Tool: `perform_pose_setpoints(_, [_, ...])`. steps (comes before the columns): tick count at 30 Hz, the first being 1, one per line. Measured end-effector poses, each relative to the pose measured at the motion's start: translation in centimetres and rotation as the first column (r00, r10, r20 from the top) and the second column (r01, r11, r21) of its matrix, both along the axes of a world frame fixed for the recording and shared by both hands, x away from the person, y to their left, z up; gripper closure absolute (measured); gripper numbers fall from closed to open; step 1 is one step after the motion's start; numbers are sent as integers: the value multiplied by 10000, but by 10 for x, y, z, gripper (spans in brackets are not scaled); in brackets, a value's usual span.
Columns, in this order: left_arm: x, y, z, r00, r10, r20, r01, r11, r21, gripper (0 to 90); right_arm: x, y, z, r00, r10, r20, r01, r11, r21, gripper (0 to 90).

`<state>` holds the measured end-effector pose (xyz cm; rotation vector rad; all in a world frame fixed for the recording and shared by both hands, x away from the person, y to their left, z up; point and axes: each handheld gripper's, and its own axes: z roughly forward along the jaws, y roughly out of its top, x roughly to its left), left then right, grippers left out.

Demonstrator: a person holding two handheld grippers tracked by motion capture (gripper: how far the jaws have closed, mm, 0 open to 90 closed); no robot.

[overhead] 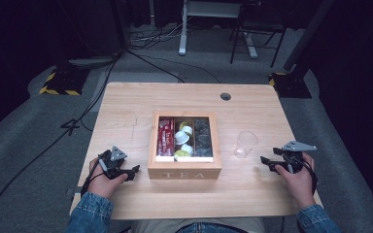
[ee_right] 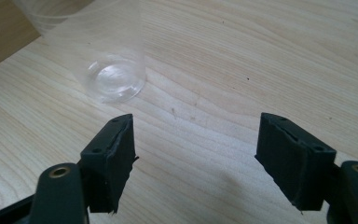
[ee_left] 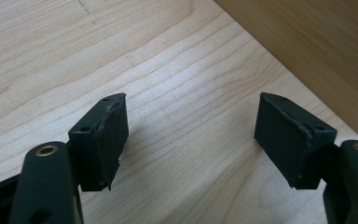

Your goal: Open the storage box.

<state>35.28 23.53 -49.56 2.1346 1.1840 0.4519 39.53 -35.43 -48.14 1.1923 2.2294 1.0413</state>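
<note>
On the near left of the wooden table (overhead: 126, 104), the left gripper (overhead: 132, 171) rests with jaws apart and nothing between them, just beside the tea box (overhead: 184, 170). Over on the right, the right gripper (overhead: 267, 162) likewise stands apart and empty, near the upright clear plastic cup (overhead: 245, 144), not touching it.

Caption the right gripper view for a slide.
Right gripper, jaws open, above the wooden table, facing an empty clear plastic cup.
</note>
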Motion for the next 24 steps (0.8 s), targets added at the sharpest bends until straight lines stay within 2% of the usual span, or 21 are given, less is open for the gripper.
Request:
perform_pose_setpoints(2, [-4, 1, 9, 9999, -85, 66, 85, 10000, -3, 280, 0, 1, 0, 10000, 7, 8, -7, 10000, 8, 285])
perform_pose_setpoints(3, [-4, 1, 9, 9999, -85, 66, 85, 10000, -3, 285, 0, 1, 0, 10000, 32, -20, -32, 10000, 10, 285])
perform_pose_setpoints(5, [-11, 0, 24, 9995, -284, 101, 286, 9993, -237, 296, 1, 1, -2, 10000, 26, -77, -26, 10000, -2, 285])
perform_pose_setpoints(7, [-17, -1, 34, 9988, -455, 191, 460, 9987, -224, 309, 1, 1, -2, 9999, 45, -98, -45, 10000, 26, 285])
perform_pose_setpoints(8, [-17, -1, 34, 9988, -455, 191, 460, 9987, -224, 315, 1, 1, -2, 9999, 45, -98, -45, 10000, 26, 285])
perform_pose_setpoints(10, [-25, -3, 47, 9969, -744, 264, 751, 9968, -283, 324, 1, 1, -2, 10000, 47, -66, -47, 10000, 6, 285])
perform_pose_setpoints(11, [-25, -3, 47, 9969, -744, 264, 751, 9968, -283, 326, 1, 1, -2, 10000, 47, -66, -47, 10000, 6, 285])
perform_pose_setpoints(14, [-34, -10, 60, 9925, -1162, 386, 1176, 9923, -382, 333, 0, 1, -1, 10000, 65, -51, -64, 10000, 22, 285])
perform_pose_setpoints(15, [-34, -10, 60, 9925, -1162, 386, 1176, 9923, -382, 337, 0, 1, -1, 10000, 65, -51, -64, 10000, 22, 285])
perform_pose_setpoints(20, [-43, -25, 64, 9838, -1731, 477, 1750, 9838, -387, 358, 0, 3, -1, 9999, 123, -77, -123, 9999, -16, 285])
perform_pose_setpoints(24, [-46, -33, 61, 9822, -1787, 584, 1821, 9815, -590, 376, -1, 4, -1, 9999, 145, -46, -145, 9999, -38, 285])
